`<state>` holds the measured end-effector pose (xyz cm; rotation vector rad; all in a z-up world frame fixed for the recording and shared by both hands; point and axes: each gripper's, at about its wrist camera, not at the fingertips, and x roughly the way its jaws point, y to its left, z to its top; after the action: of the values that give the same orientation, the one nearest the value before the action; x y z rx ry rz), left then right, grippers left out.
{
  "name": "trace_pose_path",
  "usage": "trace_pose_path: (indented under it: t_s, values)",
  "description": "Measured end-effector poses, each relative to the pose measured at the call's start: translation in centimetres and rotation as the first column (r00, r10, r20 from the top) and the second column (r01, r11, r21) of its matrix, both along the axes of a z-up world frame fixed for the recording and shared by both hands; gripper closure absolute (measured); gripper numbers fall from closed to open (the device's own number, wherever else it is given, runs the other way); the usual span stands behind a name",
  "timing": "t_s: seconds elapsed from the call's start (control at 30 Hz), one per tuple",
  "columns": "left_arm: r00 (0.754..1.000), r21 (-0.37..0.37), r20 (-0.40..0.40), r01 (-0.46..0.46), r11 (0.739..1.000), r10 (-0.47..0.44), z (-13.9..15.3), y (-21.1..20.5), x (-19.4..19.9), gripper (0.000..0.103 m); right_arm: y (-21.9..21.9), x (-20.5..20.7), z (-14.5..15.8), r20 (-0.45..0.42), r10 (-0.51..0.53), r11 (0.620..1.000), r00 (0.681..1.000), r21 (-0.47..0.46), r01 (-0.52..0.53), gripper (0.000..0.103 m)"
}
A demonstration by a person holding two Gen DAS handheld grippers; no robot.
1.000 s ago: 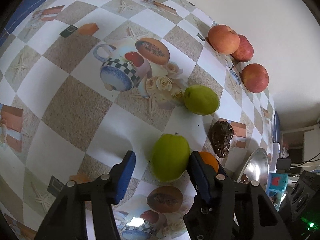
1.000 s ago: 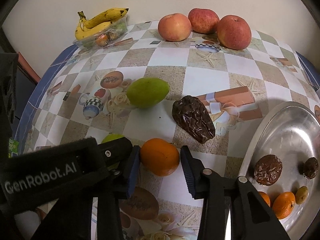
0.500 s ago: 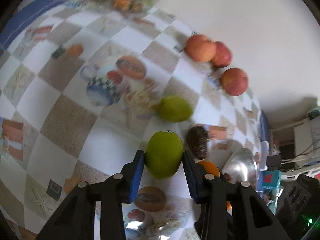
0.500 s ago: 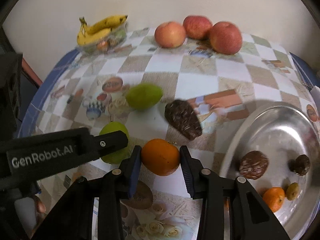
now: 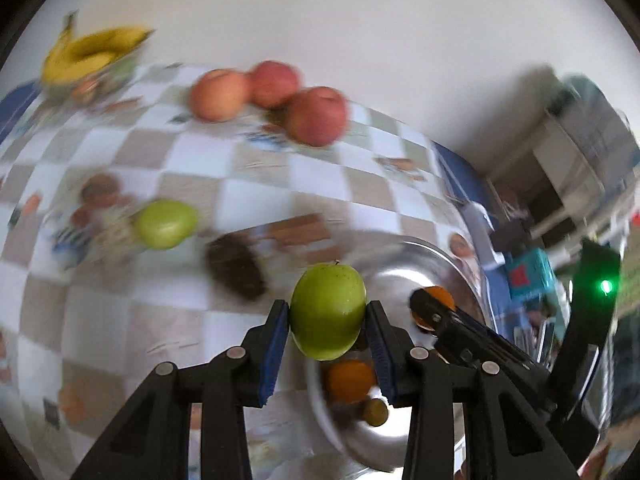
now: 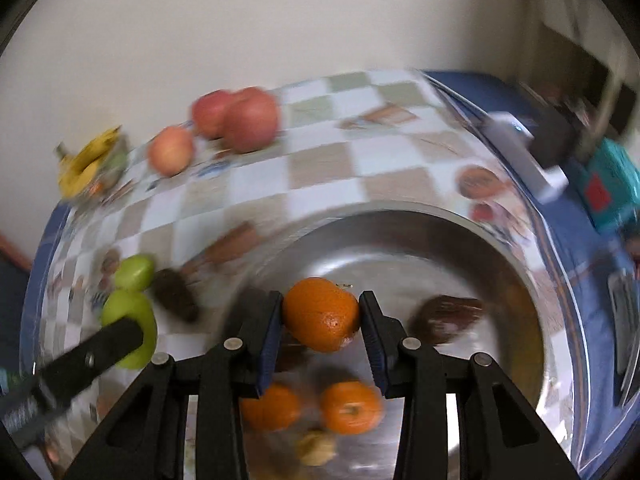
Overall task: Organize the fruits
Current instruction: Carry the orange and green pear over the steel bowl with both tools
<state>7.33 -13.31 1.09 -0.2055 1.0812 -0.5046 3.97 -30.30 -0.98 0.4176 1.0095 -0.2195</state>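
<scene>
My left gripper (image 5: 327, 322) is shut on a green apple (image 5: 328, 314) and holds it in the air near the left rim of the steel bowl (image 5: 448, 252). My right gripper (image 6: 320, 322) is shut on an orange (image 6: 321, 312) and holds it above the steel bowl (image 6: 400, 216). The green apple also shows in the right wrist view (image 6: 132, 316). The bowl holds two small oranges (image 6: 350, 406), a dark brown fruit (image 6: 444, 316) and a small yellowish fruit (image 6: 316, 446).
On the checkered tablecloth lie a green mango (image 5: 166, 224), a dark wrinkled fruit (image 5: 236, 268), three red apples (image 5: 316, 116) by the wall and bananas (image 5: 92, 50) on a tub at the far left. A teal box (image 6: 612, 188) stands beyond the table's right edge.
Both grippers have lifted their fruit off the table and swung right toward the bowl. The orange is now over the bowl, the apple near its left rim.
</scene>
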Motion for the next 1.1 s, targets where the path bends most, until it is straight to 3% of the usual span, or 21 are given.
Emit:
trace_pose_path:
  t_s: [0.17, 0.53, 1.1]
  values:
    - [0.998, 0.019, 0.041, 0.050, 0.999, -0.050, -0.3, -2.6, 0.1, 0.061, -1.4, 0.0, -0.5, 0.004, -0.016, 1.000, 1.000, 0.007, 0.016, 0.063]
    - [0.998, 0.041, 0.007, 0.067, 0.997, -0.067, -2.8, -4.6, 2.3, 0.061, -2.8, 1.1, -2.4, -0.013, -0.024, 0.999, 1.000, 0.033, 0.024, 0.063]
    - [0.996, 0.007, -0.006, 0.085, 0.996, -0.084, -3.0, -5.6, 3.3, 0.060, -4.2, 1.7, -3.1, 0.001, -0.040, 0.999, 0.999, 0.036, 0.040, 0.063]
